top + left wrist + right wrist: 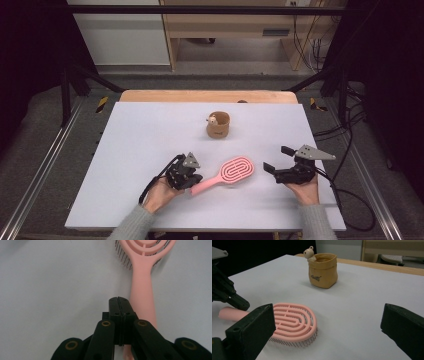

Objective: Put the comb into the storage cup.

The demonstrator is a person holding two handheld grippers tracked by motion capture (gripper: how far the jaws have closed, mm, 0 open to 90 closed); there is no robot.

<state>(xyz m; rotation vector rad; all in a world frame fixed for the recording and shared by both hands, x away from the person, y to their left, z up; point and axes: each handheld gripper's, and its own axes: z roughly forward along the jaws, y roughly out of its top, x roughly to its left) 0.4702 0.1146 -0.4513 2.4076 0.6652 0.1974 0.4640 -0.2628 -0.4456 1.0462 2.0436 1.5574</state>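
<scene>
The pink brush (227,175) lies on the white table (150,135), its handle touching the left gripper (186,176), whose jaws are squeezed together on nothing. The right gripper (280,160), jaws wide apart, waits just right of the brush.

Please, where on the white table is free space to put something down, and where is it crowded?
The table is bare along its left side, left of the brown cup, and along its right side between the cup and the right gripper. The far corners are bare too. It is crowded at the near middle, where the left gripper sits over the handle of the pink hairbrush.
</scene>
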